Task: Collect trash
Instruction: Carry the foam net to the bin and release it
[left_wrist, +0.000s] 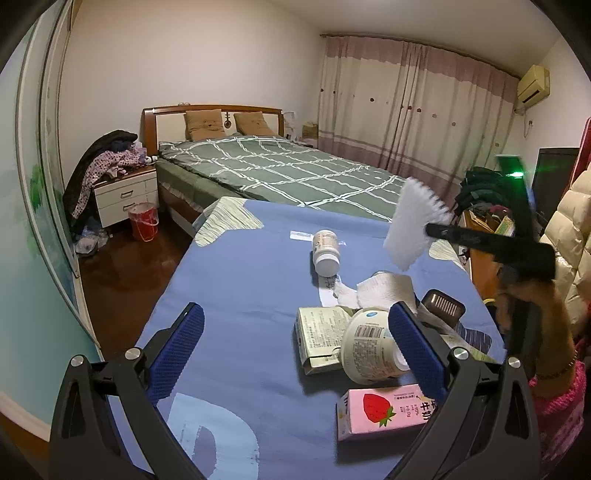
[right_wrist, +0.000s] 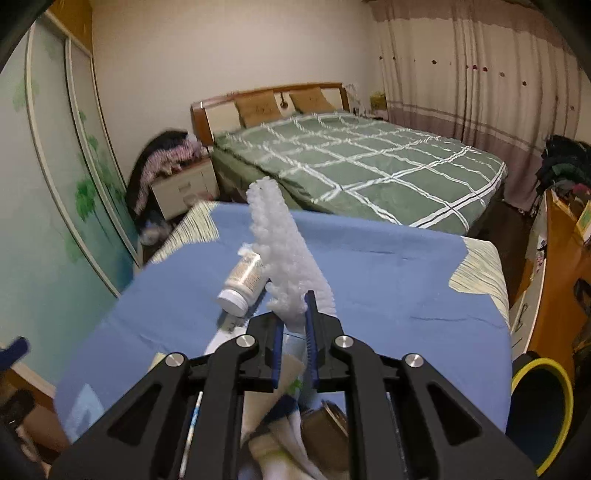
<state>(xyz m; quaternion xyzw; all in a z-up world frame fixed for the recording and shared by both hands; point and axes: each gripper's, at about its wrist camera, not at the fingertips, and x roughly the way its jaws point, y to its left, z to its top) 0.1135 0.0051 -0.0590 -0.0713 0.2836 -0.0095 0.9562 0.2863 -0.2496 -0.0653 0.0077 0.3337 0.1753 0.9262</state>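
My right gripper (right_wrist: 294, 325) is shut on a white foam sheet (right_wrist: 284, 251) and holds it up above the blue-covered table (right_wrist: 388, 280); the sheet (left_wrist: 413, 225) and that gripper (left_wrist: 430, 230) also show in the left wrist view at upper right. My left gripper (left_wrist: 295, 328) is open and empty above the table (left_wrist: 240, 280). By its right finger lie a white paper cup (left_wrist: 369, 350), a green carton (left_wrist: 317, 339), a pink strawberry milk carton (left_wrist: 384, 410) and crumpled paper towel (left_wrist: 380, 291). A white pill bottle (left_wrist: 326, 252) (right_wrist: 243, 282) lies farther back.
A dark ribbed box (left_wrist: 443, 306) lies right of the paper. A yellow-rimmed bin (right_wrist: 543, 406) stands on the floor right of the table. A green bed (left_wrist: 280, 173) is behind the table, a red bucket (left_wrist: 144, 221) by the nightstand (left_wrist: 125, 195). A cluttered shelf (right_wrist: 569, 229) is at the right.
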